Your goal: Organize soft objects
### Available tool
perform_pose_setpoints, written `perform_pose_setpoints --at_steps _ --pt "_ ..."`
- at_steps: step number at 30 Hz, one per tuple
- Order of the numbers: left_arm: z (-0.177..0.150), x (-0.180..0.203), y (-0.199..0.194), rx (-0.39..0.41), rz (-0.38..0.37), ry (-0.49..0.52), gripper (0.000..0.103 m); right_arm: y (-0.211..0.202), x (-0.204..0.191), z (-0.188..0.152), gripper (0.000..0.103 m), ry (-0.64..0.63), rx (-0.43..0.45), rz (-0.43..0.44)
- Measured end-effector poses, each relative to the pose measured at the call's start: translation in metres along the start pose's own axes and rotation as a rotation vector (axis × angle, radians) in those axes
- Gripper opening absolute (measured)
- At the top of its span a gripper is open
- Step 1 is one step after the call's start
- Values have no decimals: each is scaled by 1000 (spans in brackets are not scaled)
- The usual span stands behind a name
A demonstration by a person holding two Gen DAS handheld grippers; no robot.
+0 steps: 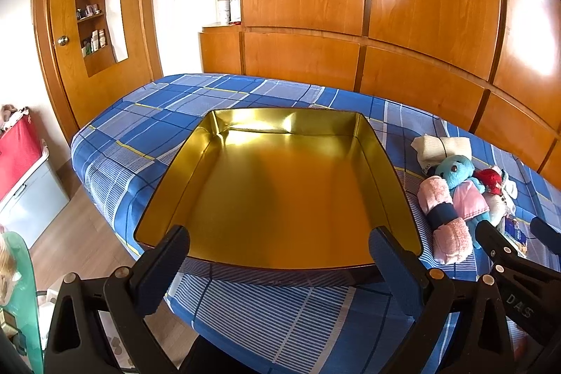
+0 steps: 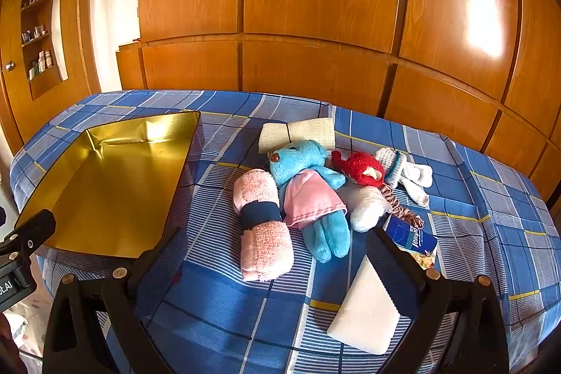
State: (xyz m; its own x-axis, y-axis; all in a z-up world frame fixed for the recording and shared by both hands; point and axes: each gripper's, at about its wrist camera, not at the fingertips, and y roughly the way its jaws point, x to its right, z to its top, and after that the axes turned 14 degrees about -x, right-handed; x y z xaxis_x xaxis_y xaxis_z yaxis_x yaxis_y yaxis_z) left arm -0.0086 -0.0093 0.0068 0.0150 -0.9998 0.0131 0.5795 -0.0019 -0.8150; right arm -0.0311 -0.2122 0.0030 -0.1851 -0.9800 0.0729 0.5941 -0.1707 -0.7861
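Two grippers are in my hands, and both have their jaws wide open with nothing between them. My left gripper (image 1: 278, 258) hangs over the near edge of the big gold metal tin tray (image 1: 168, 163), which is empty and sits on the left part of the bed with the blue checked sheet (image 1: 147, 128). My right gripper (image 2: 277, 255) hangs over the near edge of the bed, to the right of the tray.

Right in front of it lies the rolled pink towel with a dark blue band (image 2: 261, 223). Touching it on the right is the blue plush teddy in a pink dress (image 2: 308, 195). Behind the teddy's head sits a rolled cream cloth tied with a black band (image 2: 298, 134). To the teddy's right I see a small red and white soft doll (image 2: 364, 188), then white knitted socks (image 2: 410, 176) toward the far right edge. Near my right finger lie a blue tissue pack (image 2: 413, 237) and a flat white foam wedge (image 2: 368, 307).
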Motion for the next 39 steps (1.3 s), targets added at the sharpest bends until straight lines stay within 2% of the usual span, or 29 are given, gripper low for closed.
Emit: perform_pose_setpoints --at_steps 17,22,25,28,31,33,35,39 --pt "-1 7 5 -17 -5 20 102 4 7 2 103 14 -4 6" --pt "0 15 7 -26 -57 61 102 2 37 11 103 80 -10 54" --pt "4 26 4 -27 -166 126 103 2 74 19 103 168 -31 119" --pt "10 48 -2 -21 -222 237 103 1 125 25 103 283 -56 166" --pt "12 71 -6 -34 -319 340 103 -1 173 26 103 372 -62 137" --pt "9 92 -7 -40 -340 423 102 0 199 25 103 401 -67 98" --pt "6 117 -1 -91 -370 502 102 3 217 22 103 414 -76 71" --pt "-4 155 6 -170 -432 589 101 18 239 12 103 439 -103 55"
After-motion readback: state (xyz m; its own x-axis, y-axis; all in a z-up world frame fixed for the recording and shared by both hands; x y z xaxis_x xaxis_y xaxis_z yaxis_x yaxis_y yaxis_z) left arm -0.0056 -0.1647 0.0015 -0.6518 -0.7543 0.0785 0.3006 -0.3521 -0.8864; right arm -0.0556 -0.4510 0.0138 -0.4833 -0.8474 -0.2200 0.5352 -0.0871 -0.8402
